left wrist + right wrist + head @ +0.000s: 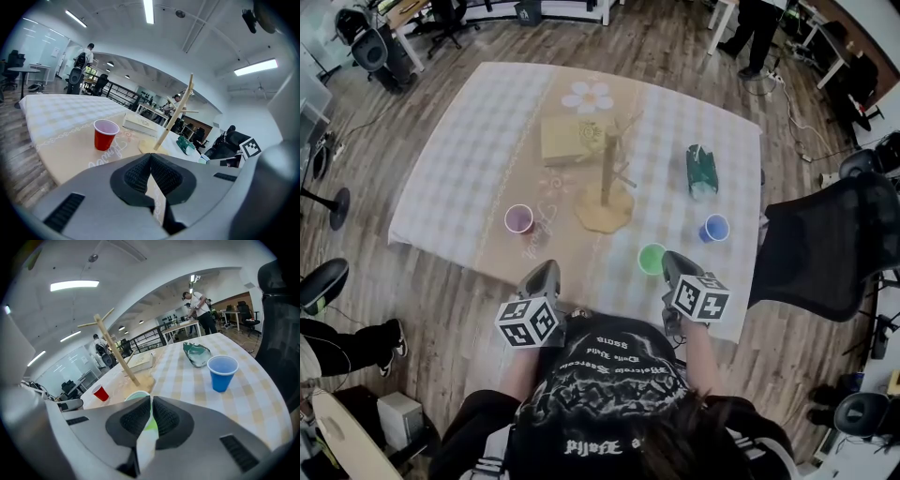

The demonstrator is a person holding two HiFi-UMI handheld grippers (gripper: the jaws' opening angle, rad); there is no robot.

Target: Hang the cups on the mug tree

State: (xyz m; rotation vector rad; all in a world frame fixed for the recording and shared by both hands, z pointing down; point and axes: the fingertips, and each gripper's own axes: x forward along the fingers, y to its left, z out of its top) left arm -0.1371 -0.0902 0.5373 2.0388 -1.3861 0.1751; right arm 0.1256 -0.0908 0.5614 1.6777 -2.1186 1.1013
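Pinching the rim of the green cup, the right tongs seemed to be starting the first hang; the left tongs stayed out of it, clenched and empty. Next called for lifting the cup onto a peg of the tree.

Wood-plank floor on every side of the cloth-covered table. Black mesh chair just beside the table's right edge, dark office chair off its far left corner. Above the table, white ceiling lit by long strip lights.
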